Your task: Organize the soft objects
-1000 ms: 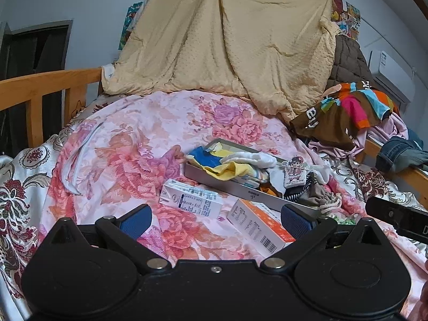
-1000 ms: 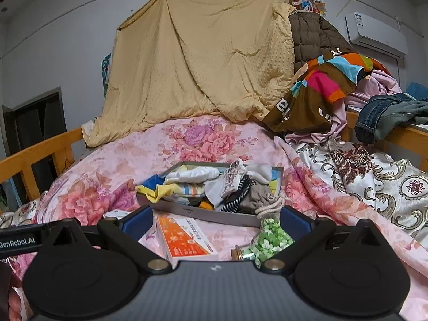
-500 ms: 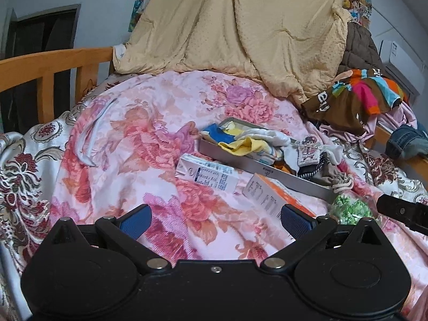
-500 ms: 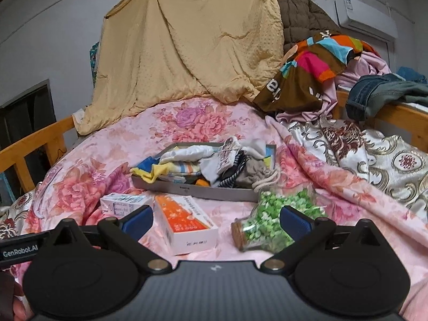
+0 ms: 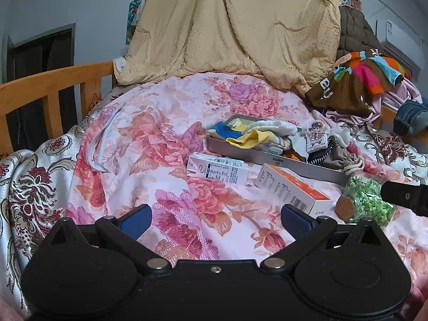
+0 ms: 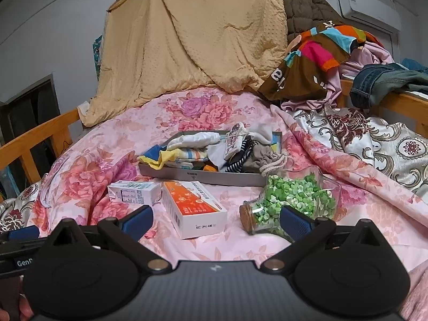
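Note:
A shallow grey tray (image 5: 270,161) (image 6: 198,177) lies on the pink floral bedspread (image 5: 171,139), heaped with socks and small cloth items (image 5: 256,136) (image 6: 211,149). In front of it lie a white carton (image 5: 218,169) (image 6: 133,194), an orange-and-white box (image 5: 293,192) (image 6: 195,208) and a corked glass jar of green bits (image 5: 366,200) (image 6: 291,204) on its side. My left gripper (image 5: 215,218) is open and empty, short of the boxes. My right gripper (image 6: 215,219) is open and empty, with the orange box between its fingers' line and the jar by its right finger (image 6: 297,222).
A wooden bed rail (image 5: 50,93) runs along the left. A tan blanket (image 5: 235,32) hangs at the back. Clothes are piled at the right: a brown multicoloured garment (image 6: 315,61) and jeans (image 6: 385,83). Patterned bedding (image 6: 374,144) covers the right side.
Both grippers have drawn back and risen: the tray and boxes sit farther off, and the jar is now fully in view. Both stay open.

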Tool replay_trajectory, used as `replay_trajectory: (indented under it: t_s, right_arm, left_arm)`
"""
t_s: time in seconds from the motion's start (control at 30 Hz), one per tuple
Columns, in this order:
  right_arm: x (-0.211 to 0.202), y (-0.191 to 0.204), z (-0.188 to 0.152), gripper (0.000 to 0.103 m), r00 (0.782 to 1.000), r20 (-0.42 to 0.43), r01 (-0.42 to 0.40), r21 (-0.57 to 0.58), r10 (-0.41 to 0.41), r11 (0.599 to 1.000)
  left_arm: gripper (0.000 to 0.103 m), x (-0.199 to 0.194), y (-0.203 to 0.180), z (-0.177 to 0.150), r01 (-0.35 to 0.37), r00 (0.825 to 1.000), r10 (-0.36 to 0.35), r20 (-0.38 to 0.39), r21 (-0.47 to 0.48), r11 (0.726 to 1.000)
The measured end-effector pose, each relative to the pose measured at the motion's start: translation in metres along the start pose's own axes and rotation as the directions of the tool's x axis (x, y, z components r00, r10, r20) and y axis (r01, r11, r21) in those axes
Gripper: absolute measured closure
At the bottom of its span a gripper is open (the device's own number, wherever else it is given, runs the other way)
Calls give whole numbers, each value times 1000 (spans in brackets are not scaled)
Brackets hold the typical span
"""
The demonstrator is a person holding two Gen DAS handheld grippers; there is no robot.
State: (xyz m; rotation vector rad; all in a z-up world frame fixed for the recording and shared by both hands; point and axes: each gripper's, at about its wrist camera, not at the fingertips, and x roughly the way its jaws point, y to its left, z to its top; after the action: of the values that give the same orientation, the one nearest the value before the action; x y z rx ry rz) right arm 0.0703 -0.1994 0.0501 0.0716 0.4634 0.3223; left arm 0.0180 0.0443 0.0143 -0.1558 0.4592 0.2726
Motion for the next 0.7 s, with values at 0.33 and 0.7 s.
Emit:
replay_trajectory:
  t_s: [0.33, 0.7]
  right_arm:
    - [4, 2, -2, 0, 1000, -8, 0, -18, 0, 1000]
    - [20, 14, -6, 0, 999, -45, -16, -44, 14, 999]
  left_arm:
    - [1, -4, 5, 2, -3, 998, 6, 63, -49, 999]
    - [1, 0, 5, 0, -20, 998, 22, 50, -43, 999]
